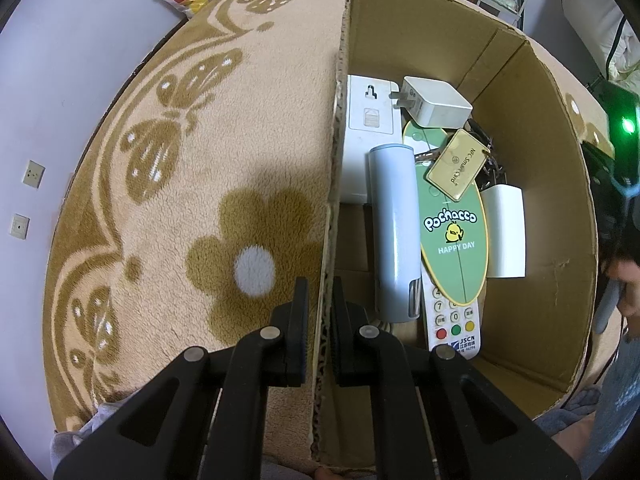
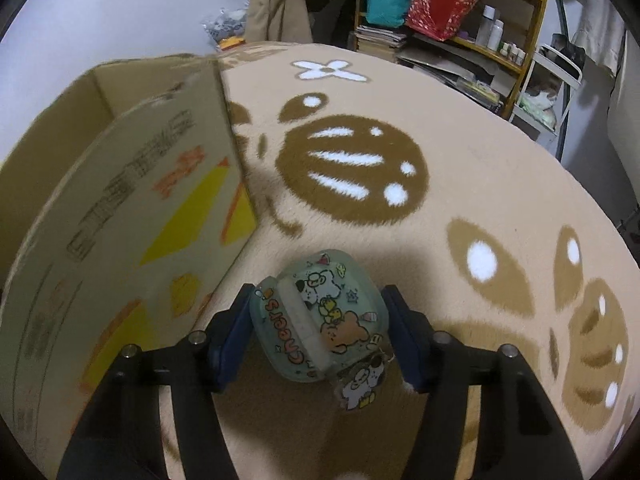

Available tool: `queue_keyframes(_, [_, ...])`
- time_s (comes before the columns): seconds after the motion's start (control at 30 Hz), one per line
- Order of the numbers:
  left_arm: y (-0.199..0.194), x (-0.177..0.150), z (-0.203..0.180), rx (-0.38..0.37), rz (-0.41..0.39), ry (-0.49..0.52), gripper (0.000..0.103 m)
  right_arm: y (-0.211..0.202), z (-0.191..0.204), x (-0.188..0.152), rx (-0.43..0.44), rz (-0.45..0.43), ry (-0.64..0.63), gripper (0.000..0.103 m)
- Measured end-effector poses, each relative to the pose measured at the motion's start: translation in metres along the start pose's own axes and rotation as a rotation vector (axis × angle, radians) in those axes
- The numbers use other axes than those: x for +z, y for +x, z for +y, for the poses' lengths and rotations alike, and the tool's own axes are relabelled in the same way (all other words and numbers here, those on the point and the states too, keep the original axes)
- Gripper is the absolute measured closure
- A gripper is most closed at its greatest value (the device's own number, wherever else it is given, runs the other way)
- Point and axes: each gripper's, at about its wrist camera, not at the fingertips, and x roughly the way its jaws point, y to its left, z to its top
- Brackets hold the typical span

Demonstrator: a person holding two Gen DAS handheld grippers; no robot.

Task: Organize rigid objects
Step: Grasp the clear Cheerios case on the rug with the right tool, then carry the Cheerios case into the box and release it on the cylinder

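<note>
My left gripper [image 1: 320,292] is shut on the near wall of an open cardboard box [image 1: 560,168], one finger outside and one inside. Inside the box lie a pale blue cylinder [image 1: 394,232], a green oval Pochacco card [image 1: 456,240], a white remote [image 1: 454,330], a white charger [image 1: 436,100], a gold NFC card [image 1: 458,168], a white flat device [image 1: 368,120] and a small white box [image 1: 506,232]. My right gripper [image 2: 318,312] is shut on a clear cartoon-printed case [image 2: 320,316] with a charm [image 2: 360,384], held above the blanket just right of the box [image 2: 132,216].
A beige plush blanket [image 1: 200,160] with brown butterflies and flowers covers the surface under the box. Shelves [image 2: 480,20] with bags, bottles and books stand behind. A white wall with sockets [image 1: 34,174] is at the left. A person's hand [image 1: 624,292] shows at the right edge.
</note>
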Motion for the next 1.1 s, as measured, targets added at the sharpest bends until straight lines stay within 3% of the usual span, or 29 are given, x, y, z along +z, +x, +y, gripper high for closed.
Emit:
queue_keyframes(0.33, [0.000,-0.001,0.000,0.000,-0.001,0.001,0.094,-0.039,0.011,-0.017,-0.005,-0.048,0.035,0.036])
queue_keyframes(0.57, [0.000,-0.002,0.000,0.002,-0.001,0.002,0.094,-0.097,0.025,-0.003,0.027,-0.165,0.048,0.036])
queue_keyframes(0.77, [0.000,-0.002,0.000,0.001,-0.001,0.001,0.094,-0.131,0.053,0.015,0.067,-0.256,-0.014,0.036])
queue_keyframes(1.1, [0.000,-0.002,0.000,0.001,0.001,0.003,0.094,-0.142,0.083,0.036,0.115,-0.307,-0.025,0.036])
